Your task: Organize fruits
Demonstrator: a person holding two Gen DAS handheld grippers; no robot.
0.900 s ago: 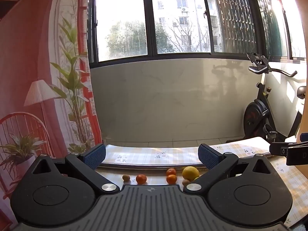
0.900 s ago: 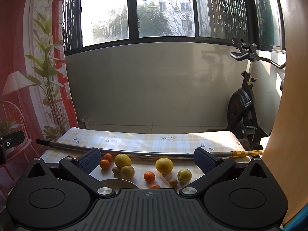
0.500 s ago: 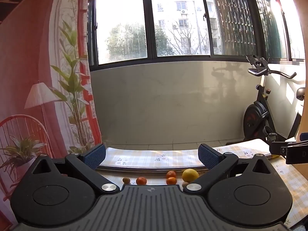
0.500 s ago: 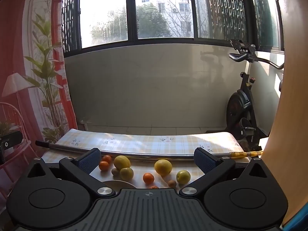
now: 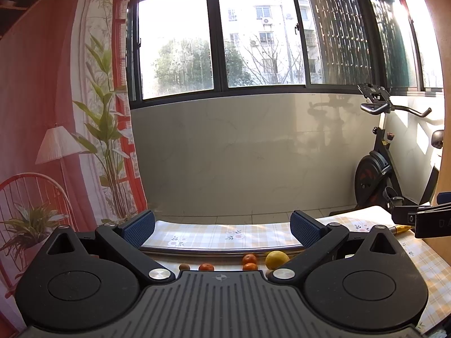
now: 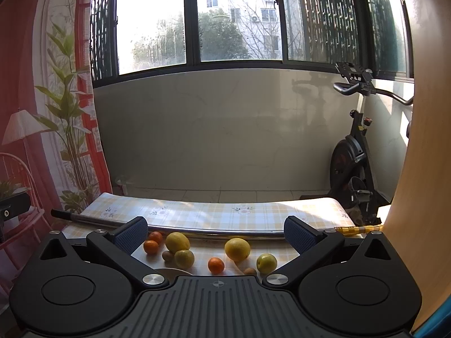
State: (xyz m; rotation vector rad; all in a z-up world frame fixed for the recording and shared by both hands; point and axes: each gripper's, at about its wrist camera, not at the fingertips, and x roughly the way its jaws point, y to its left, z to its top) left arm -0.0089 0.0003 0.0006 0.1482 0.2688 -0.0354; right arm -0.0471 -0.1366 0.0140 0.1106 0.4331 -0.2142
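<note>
Both tongs gape empty — left gripper (image 5: pixel 222 226), right gripper (image 6: pixel 215 232) — held high, likely surveying the loose round yellow lemon (image 6: pixel 237 249) and small orange tangerine (image 6: pixel 216 265) before picking.

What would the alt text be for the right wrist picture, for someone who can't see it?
An open two-finger right gripper points over scattered fruit on a checked tablecloth: lemons, small oranges, a green apple and kiwis. Beyond are a tiled wall, big windows and an exercise bike.

This is a home's enclosed balcony. An exercise bike (image 6: pixel 355 152) stands by wide windows (image 6: pixel 234 19). A checked tablecloth (image 6: pixel 214 215) covers the surface.
</note>
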